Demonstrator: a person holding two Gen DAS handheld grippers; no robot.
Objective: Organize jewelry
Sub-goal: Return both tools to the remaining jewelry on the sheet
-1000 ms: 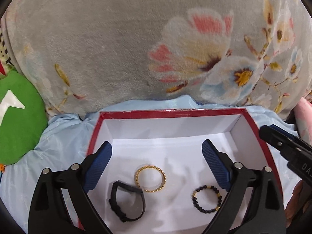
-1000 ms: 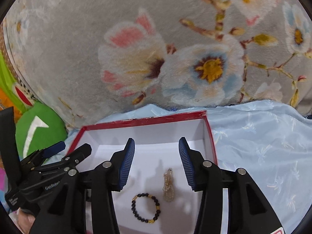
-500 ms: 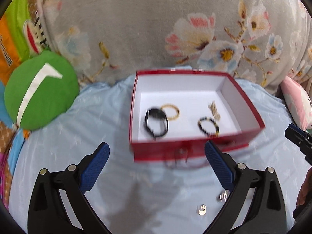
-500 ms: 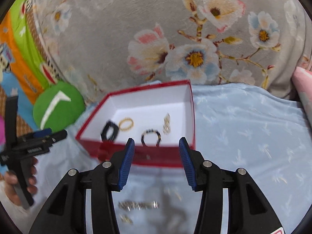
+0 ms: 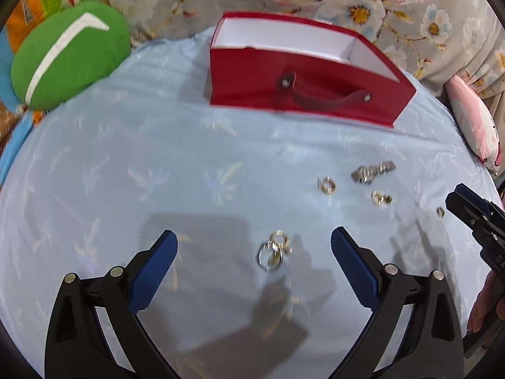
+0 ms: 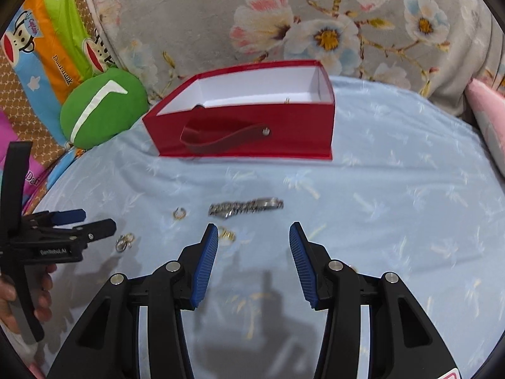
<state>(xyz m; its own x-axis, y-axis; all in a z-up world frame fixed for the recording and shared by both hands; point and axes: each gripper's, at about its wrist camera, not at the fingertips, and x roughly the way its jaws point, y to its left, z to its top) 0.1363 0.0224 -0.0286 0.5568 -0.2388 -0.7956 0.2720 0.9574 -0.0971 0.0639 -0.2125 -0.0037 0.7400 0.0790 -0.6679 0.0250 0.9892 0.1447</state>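
A red box [image 5: 303, 91] with a white inside and a strap handle stands at the back of the light blue cloth; it also shows in the right wrist view [image 6: 252, 132]. Loose jewelry lies on the cloth: a cluster of silver and gold rings [image 5: 275, 249], a gold ring [image 5: 326, 185], a silver bracelet [image 5: 372, 171], two small rings [image 5: 381, 198] and a tiny ring [image 5: 440, 211]. My left gripper [image 5: 254, 259] is open with the ring cluster between its fingers. My right gripper [image 6: 254, 246] is open and empty just short of the silver bracelet [image 6: 246, 207]; a gold ring [image 6: 226, 233] lies by its left finger.
A green round cushion [image 5: 69, 53] lies at the back left. A grey floral blanket [image 6: 315, 15] rises behind the box. A pink pillow [image 5: 473, 120] sits at the right edge. The blue cloth [image 5: 157, 173] covers the whole surface.
Both grippers have pulled back from over the box and dropped low toward the cloth. The box's inside has gone out of sight and the loose rings and bracelet have come into view.
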